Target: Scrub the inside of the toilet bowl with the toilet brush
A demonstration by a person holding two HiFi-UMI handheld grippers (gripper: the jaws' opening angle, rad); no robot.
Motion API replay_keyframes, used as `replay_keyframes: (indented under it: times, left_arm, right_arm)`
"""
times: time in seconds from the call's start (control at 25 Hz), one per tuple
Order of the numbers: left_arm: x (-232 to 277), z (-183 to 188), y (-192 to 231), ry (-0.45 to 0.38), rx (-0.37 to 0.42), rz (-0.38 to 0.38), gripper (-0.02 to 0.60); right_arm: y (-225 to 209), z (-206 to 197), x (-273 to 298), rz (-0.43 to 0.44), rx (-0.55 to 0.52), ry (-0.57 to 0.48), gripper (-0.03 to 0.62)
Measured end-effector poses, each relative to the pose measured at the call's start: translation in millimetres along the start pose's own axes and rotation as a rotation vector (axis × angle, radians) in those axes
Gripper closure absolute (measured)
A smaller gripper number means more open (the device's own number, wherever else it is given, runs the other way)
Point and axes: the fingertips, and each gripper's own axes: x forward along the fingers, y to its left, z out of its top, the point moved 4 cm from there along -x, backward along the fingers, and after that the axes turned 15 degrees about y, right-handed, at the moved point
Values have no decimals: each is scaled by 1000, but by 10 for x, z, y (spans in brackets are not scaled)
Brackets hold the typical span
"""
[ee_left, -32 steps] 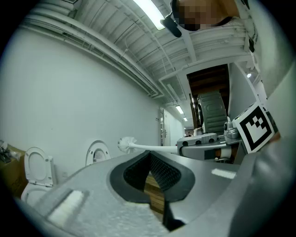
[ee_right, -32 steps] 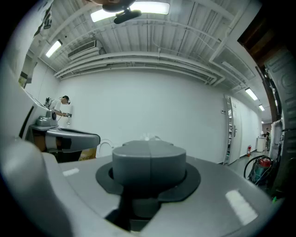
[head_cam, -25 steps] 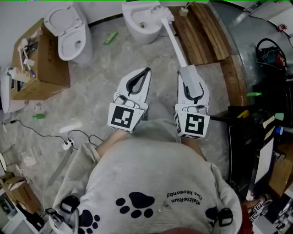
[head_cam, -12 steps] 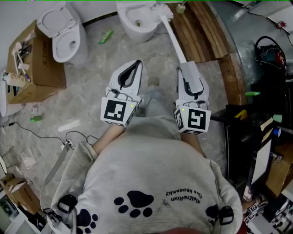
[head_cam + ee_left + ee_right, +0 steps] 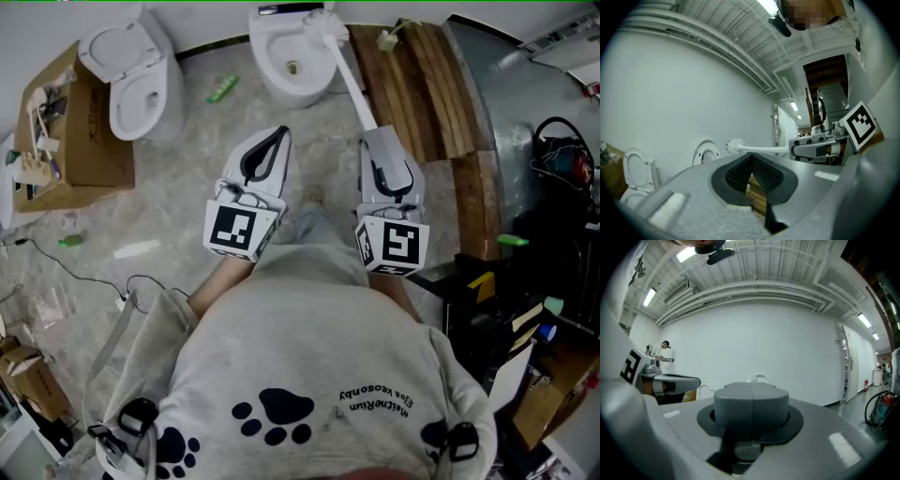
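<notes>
Two failure modes apply from this position. First, the right gripper point(image 5: 377, 141) clamps the toilet brush point(image 5: 349, 80) at the very end of its long handle, so I judge that side load during scrubbing could twist the handle in the jaws or pull it free. Second, in the head view the bristle head sits at the rear right rim of the toilet bowl point(image 5: 265, 56), not down inside it. A careless lowering could catch the rim or swing the head toward the wooden planks point(image 5: 412, 84) just beside the bowl. I would bring the head over the centre of the bowl before I press down.

Right tongs: jaws together and clamped on the brush handle. The left gripper view shows the white handle running out from them, level and in the air, to the bristle head.

Left tongs: the left gripper point(image 5: 279, 134) has its jaw tips meeting, with only a small hollow between the pads. It holds nothing and touches nothing, and it hangs beside the right gripper, short of the bowl.

A second toilet point(image 5: 131, 80) with its lid raised stands well to the left and is not the target.
</notes>
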Motion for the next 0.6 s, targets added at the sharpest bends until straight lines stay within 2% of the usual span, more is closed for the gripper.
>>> replay_keyframes:
  times: [0.32, 0.6]
  left_arm:
    - [663, 206, 264, 49, -44, 76, 589]
    - [1069, 344, 330, 37, -47, 129, 589]
  right_arm:
    - [-443, 216, 762, 85, -4, 24, 444]
    - [-776, 331, 1196, 141, -15, 14, 444]
